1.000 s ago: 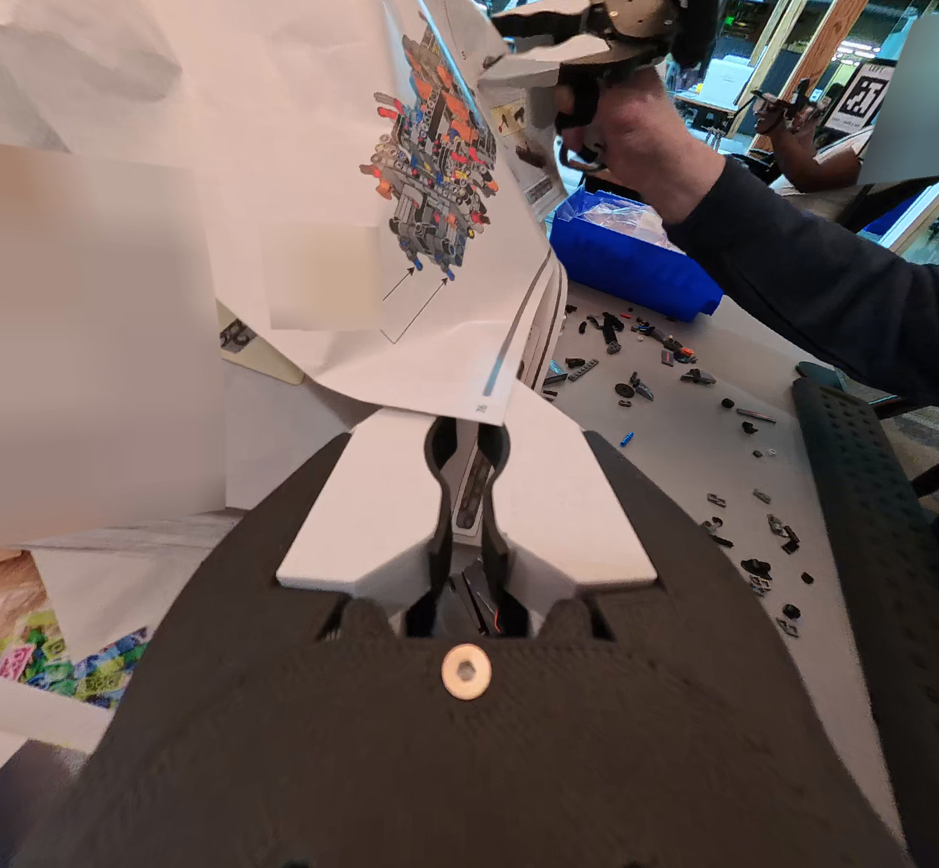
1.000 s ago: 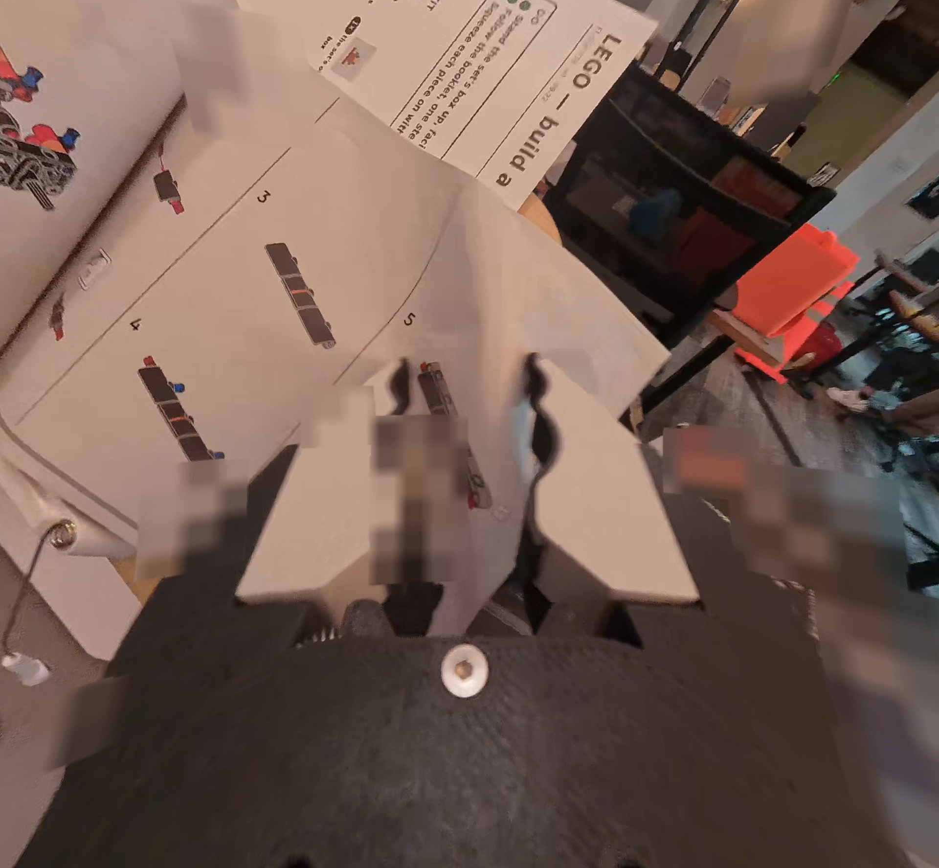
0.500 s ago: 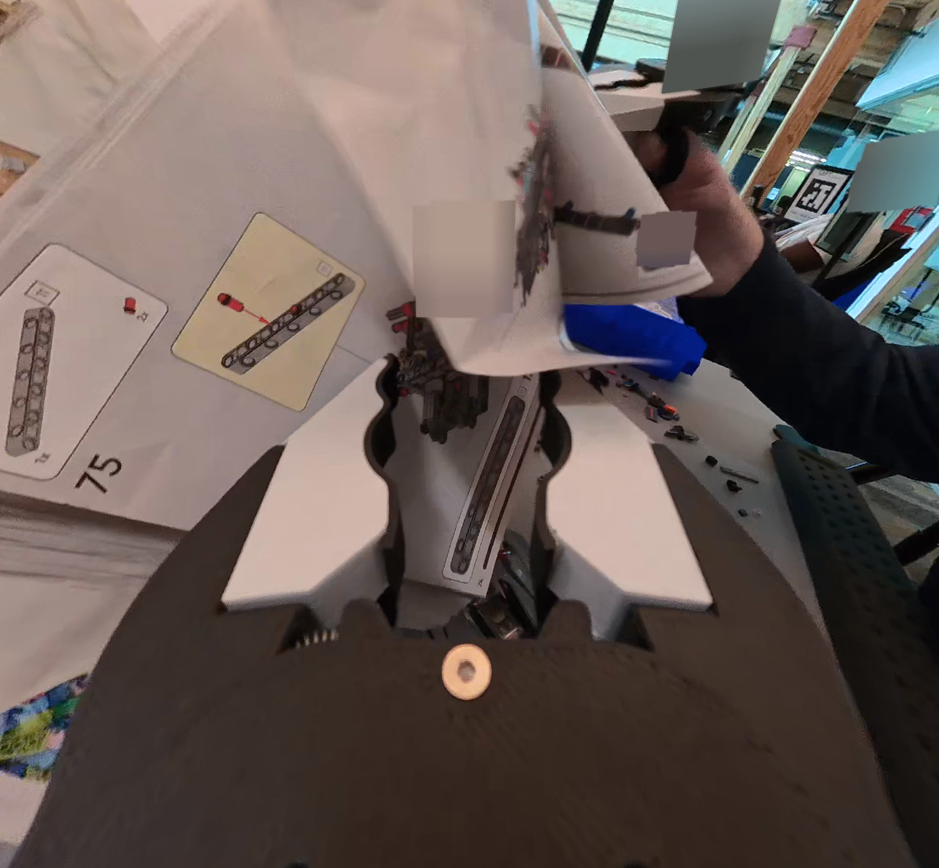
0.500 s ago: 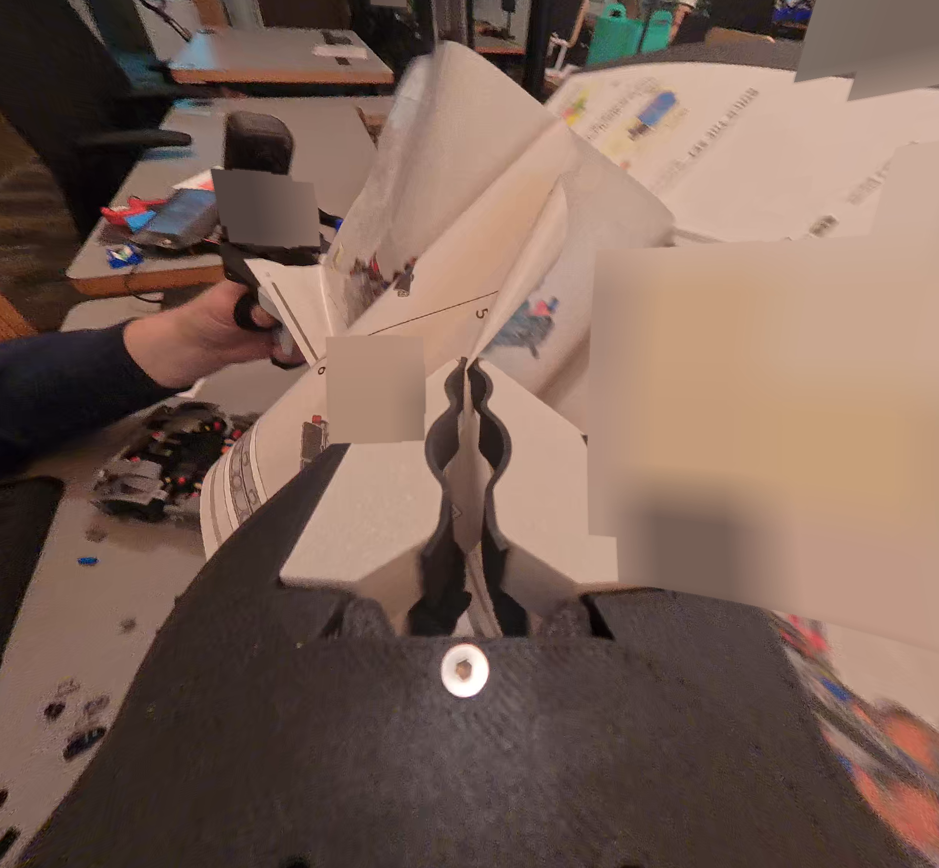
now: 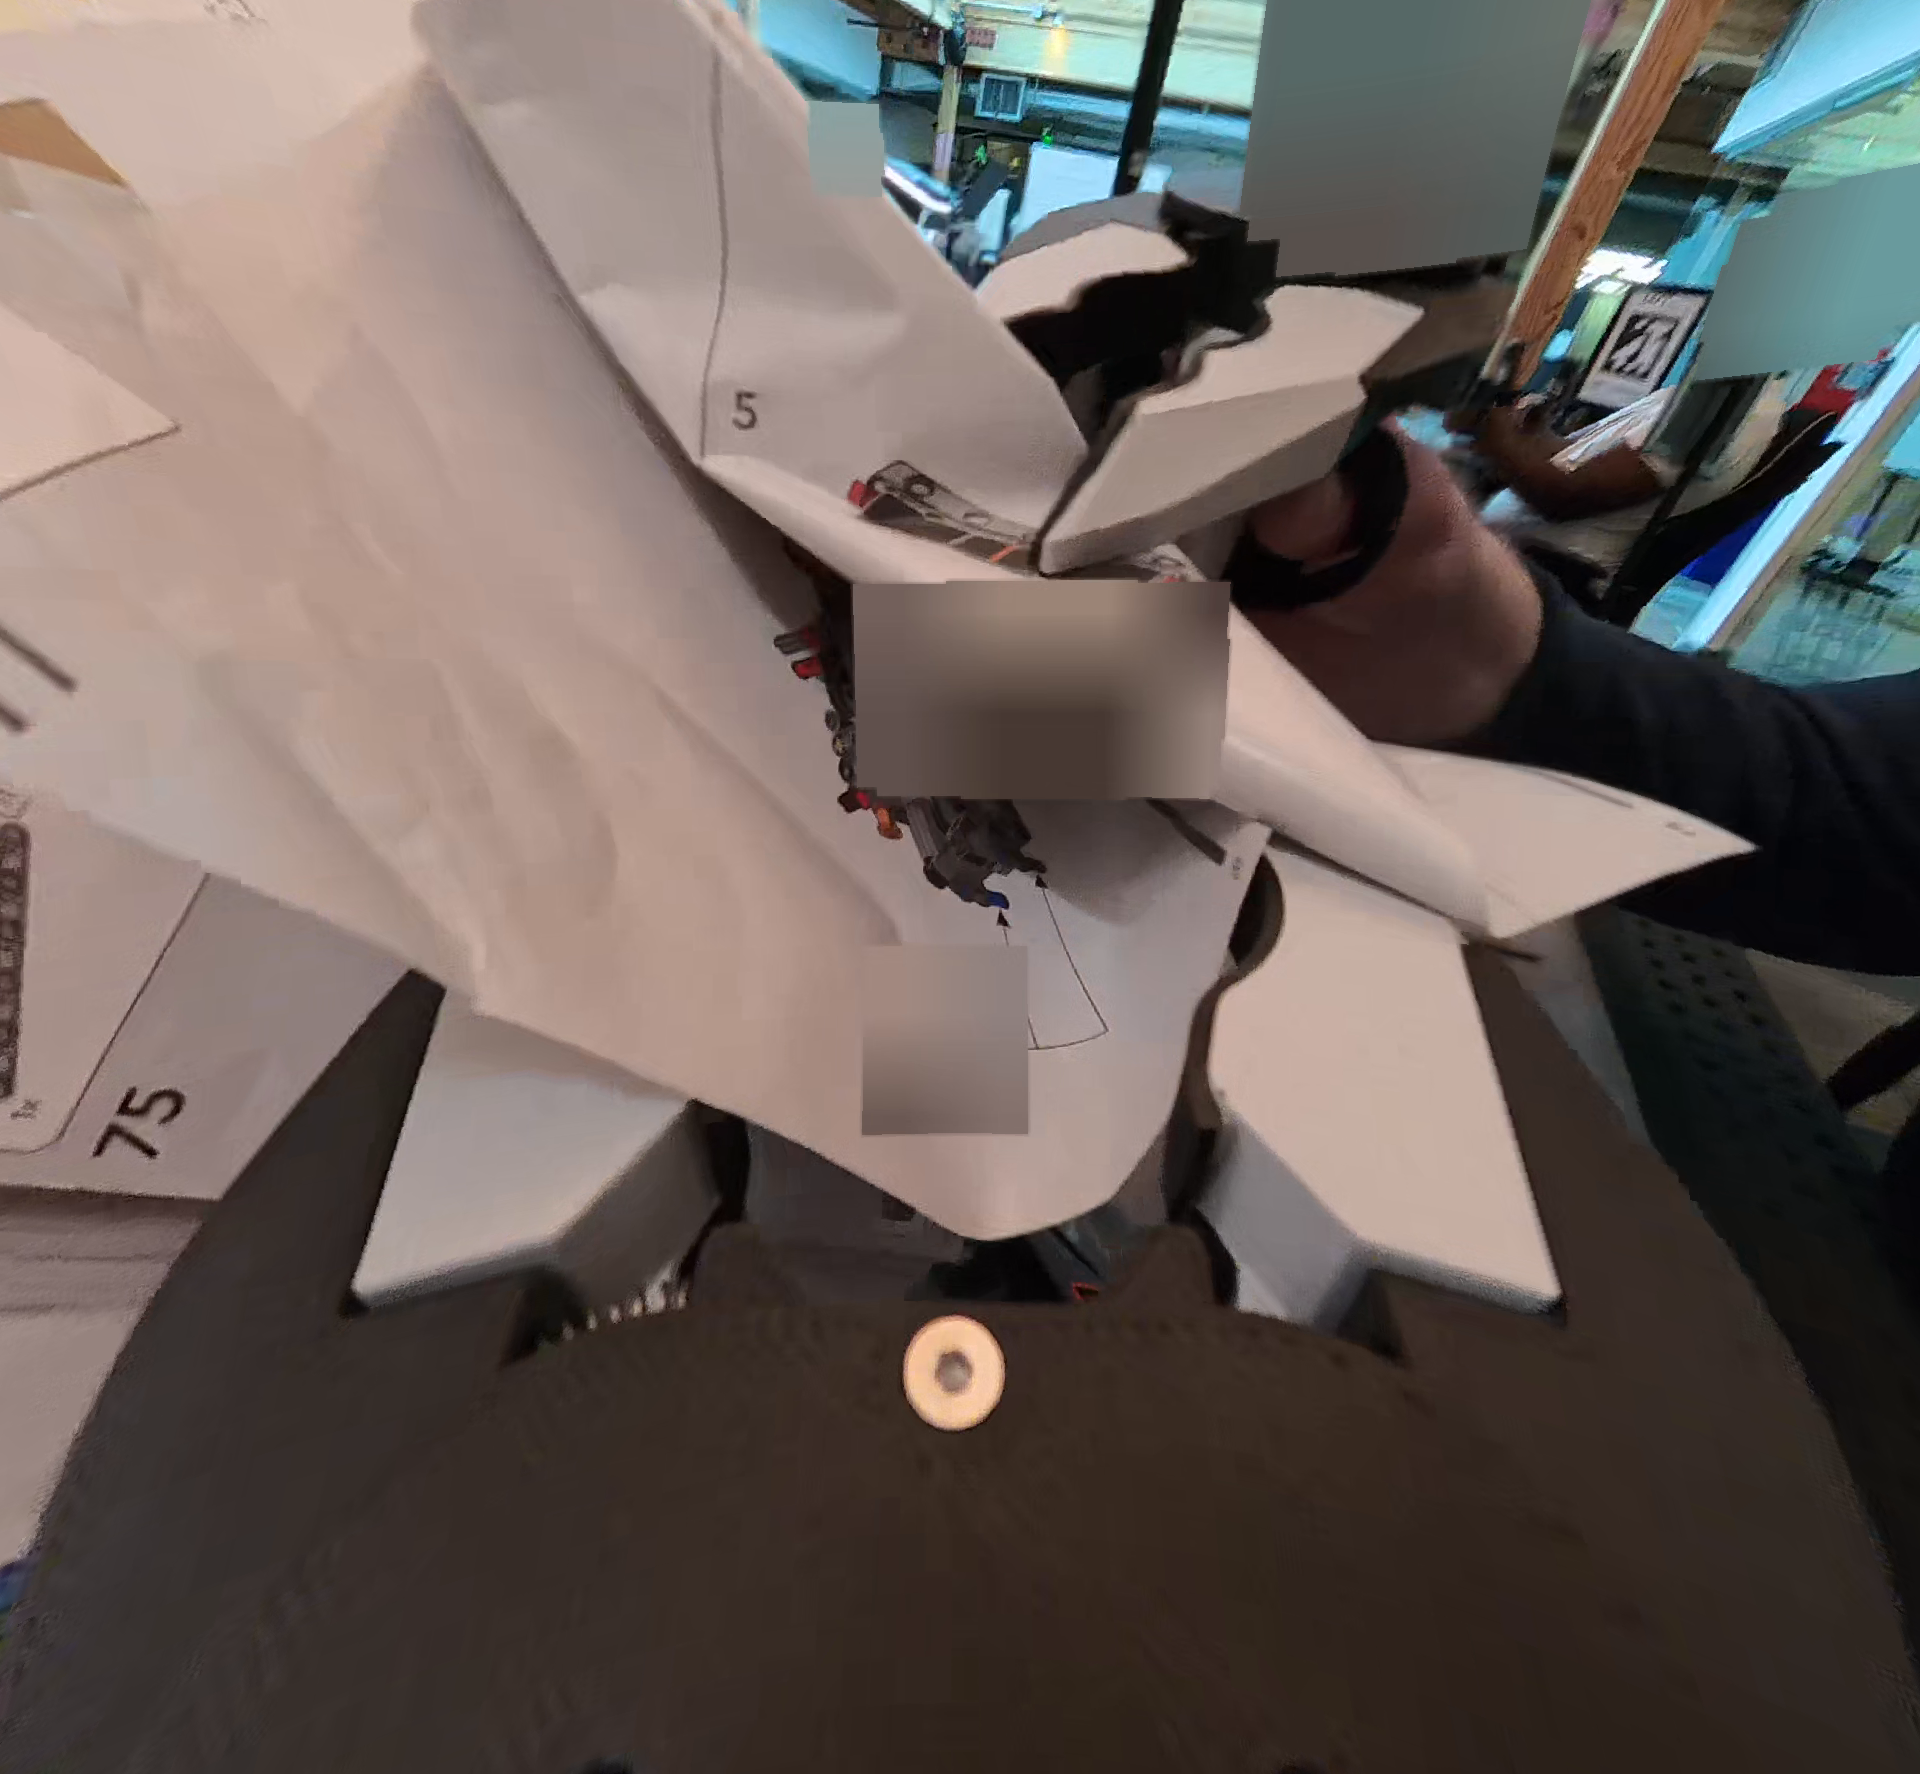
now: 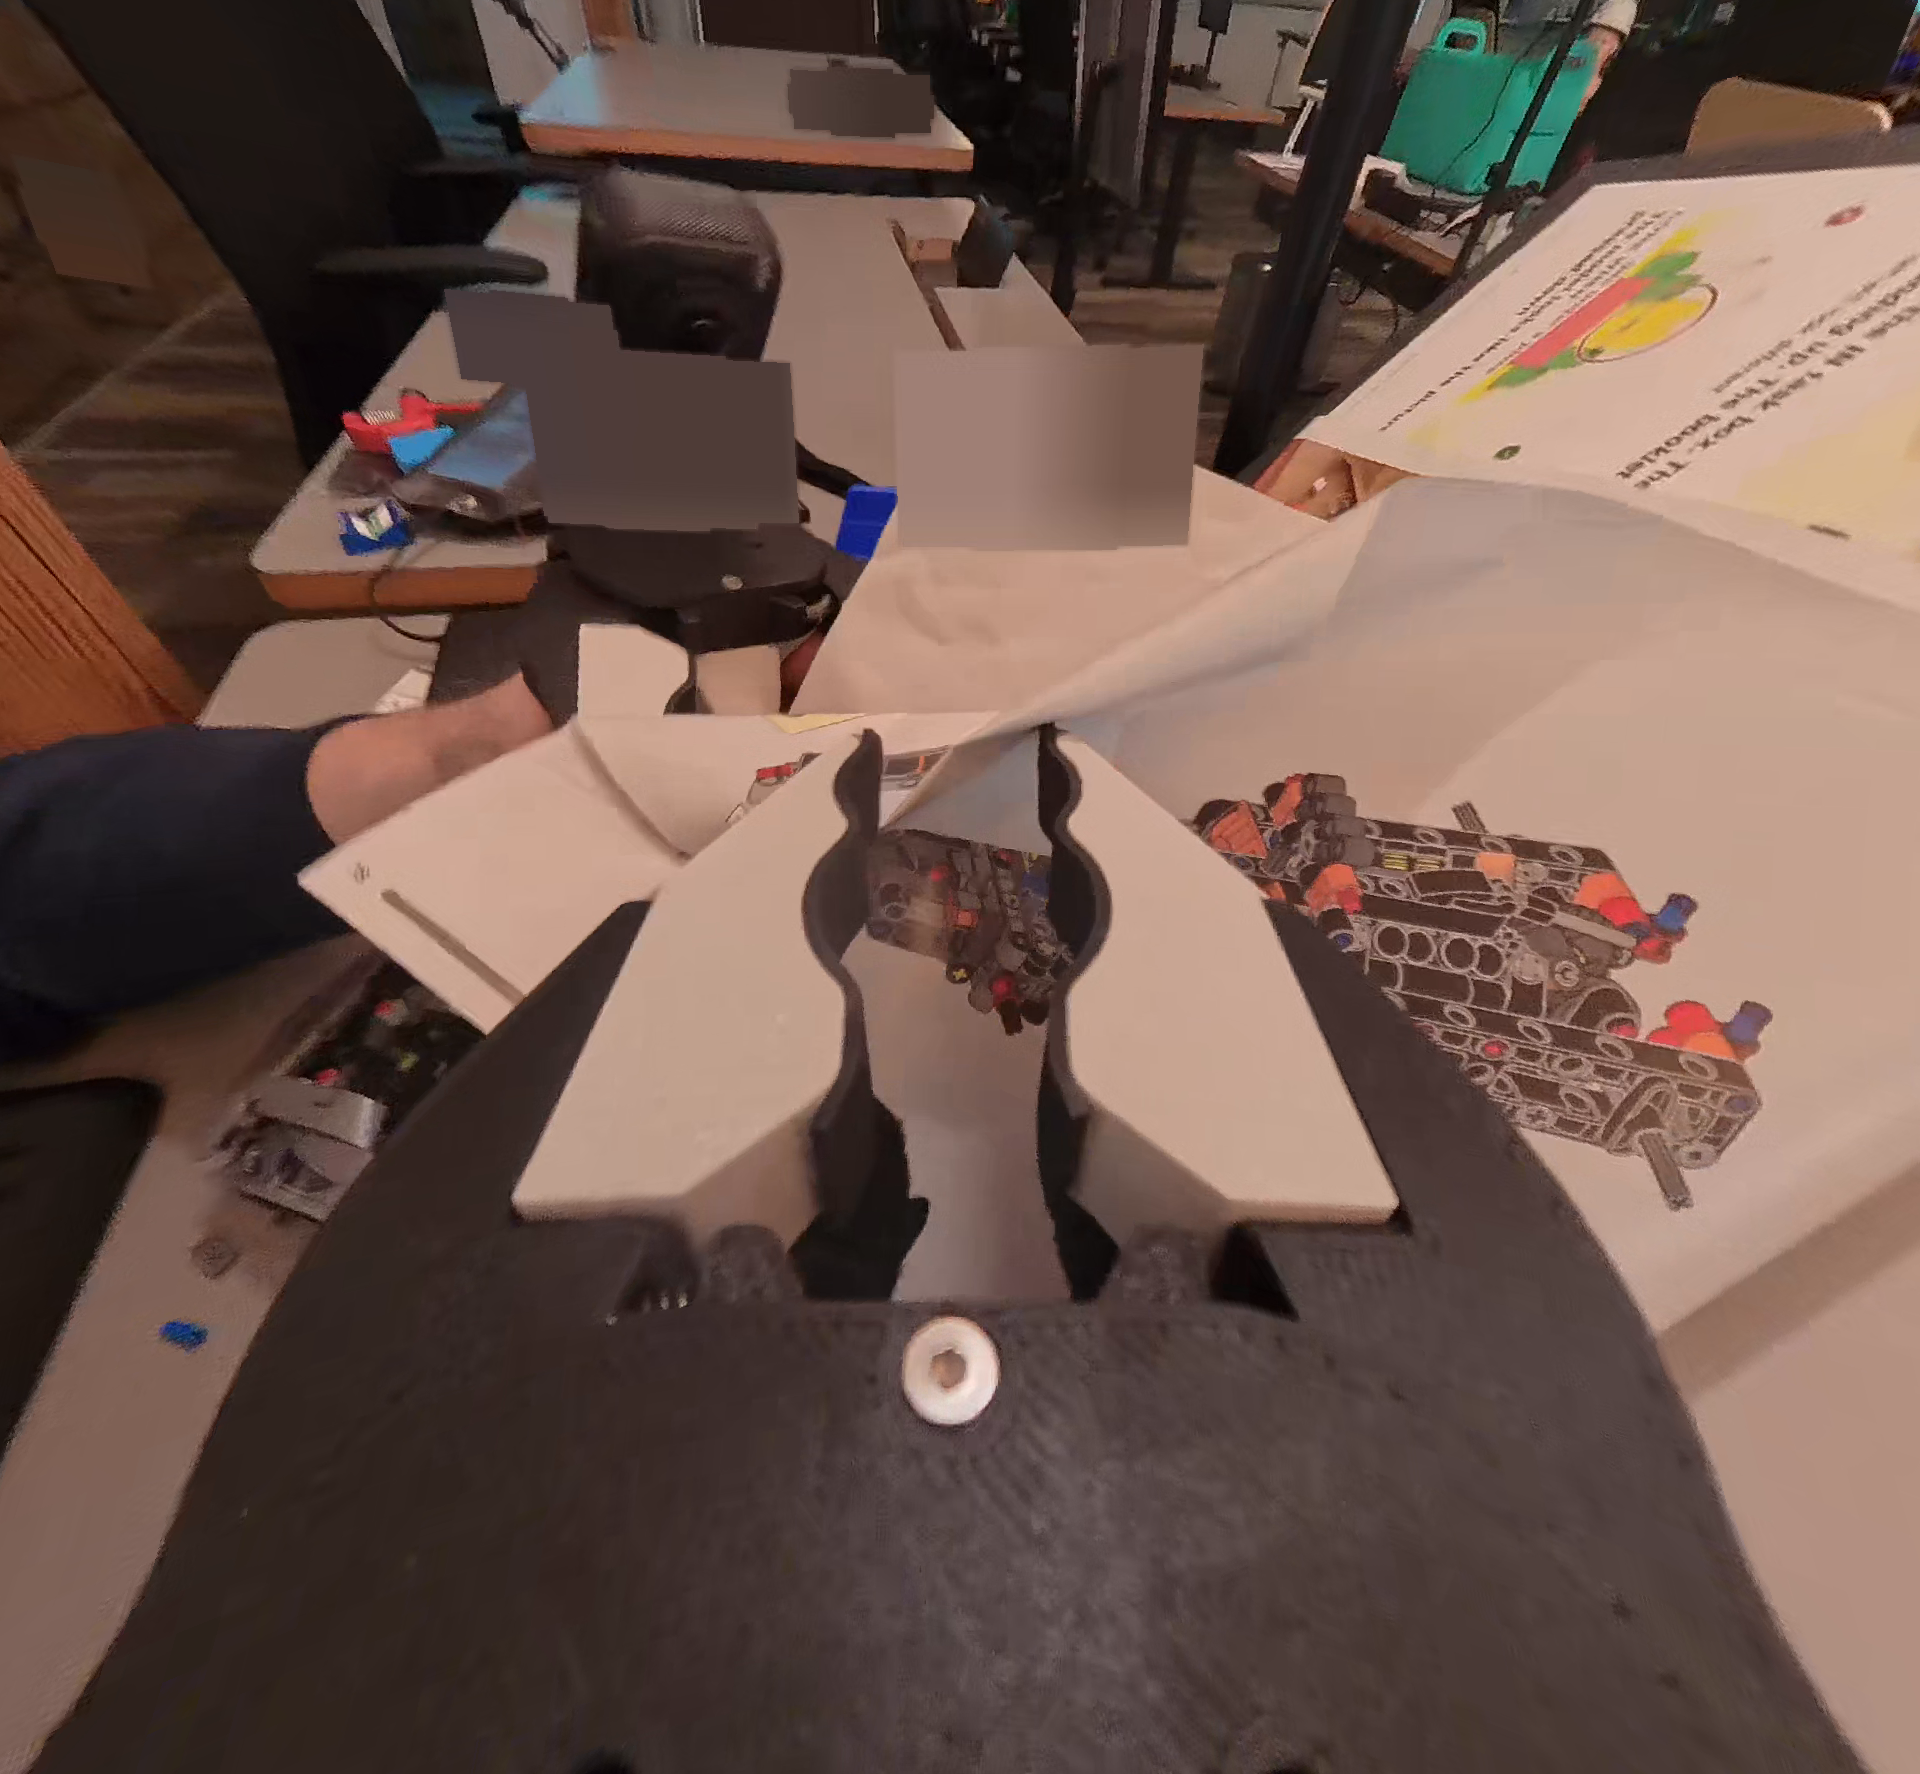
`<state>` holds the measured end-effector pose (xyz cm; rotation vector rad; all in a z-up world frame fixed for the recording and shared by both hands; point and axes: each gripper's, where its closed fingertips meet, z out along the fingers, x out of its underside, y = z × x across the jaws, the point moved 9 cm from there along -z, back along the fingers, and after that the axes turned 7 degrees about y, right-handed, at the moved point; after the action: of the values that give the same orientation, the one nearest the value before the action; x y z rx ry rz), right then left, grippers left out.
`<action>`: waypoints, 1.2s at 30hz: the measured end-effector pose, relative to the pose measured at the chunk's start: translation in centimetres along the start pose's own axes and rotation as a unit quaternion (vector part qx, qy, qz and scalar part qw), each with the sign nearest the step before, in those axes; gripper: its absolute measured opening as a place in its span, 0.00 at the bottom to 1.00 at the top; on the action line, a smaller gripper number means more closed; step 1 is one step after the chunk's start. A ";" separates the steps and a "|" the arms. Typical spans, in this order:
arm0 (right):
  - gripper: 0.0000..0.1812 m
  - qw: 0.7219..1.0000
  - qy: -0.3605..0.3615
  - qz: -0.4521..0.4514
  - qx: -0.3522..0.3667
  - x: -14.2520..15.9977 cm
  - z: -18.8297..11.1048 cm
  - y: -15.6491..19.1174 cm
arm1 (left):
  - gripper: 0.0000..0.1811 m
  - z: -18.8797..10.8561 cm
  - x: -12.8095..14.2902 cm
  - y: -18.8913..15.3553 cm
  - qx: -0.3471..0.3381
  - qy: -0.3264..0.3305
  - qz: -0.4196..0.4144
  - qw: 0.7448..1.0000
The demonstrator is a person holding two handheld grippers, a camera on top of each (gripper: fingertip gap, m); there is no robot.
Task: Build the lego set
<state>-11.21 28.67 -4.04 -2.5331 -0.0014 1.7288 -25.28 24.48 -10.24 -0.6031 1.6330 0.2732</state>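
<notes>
White booklet pages (image 5: 540, 581) over left jaws

Both wrist cameras sit close behind their fingers, facing each other across the shared instruction booklet (image 5: 582, 644).

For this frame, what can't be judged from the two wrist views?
- Left wrist view: the instruction booklet fills the frame, hiding the table and loose parts.
- Left wrist view: the left hand-held gripper has one finger covered by a page; its opening is unclear.
- Right wrist view: the partly built model is half hidden under the booklet's page and the sleeve.
- Right wrist view: whether the right hand-held gripper touches the lifted page is unclear.
</notes>
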 end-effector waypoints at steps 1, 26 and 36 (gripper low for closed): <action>0.17 1.000 0.002 -0.014 0.012 0.0 0.1 0.3 | 0.55 -0.2 0.0 0.2 0.011 -0.007 -0.013 1.000; 0.30 0.998 0.015 0.065 0.023 5.1 -4.9 0.1 | 0.57 -0.8 0.0 -0.3 0.060 0.046 -0.033 0.997; 0.38 0.999 -0.012 0.039 0.028 4.4 -6.3 -0.5 | 0.00 0.1 1.4 0.6 -0.009 0.086 -0.001 0.996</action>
<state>-3.75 28.94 -5.87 -2.5054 0.1441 1.7608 -25.60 24.70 -11.71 -0.6569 1.7964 0.2390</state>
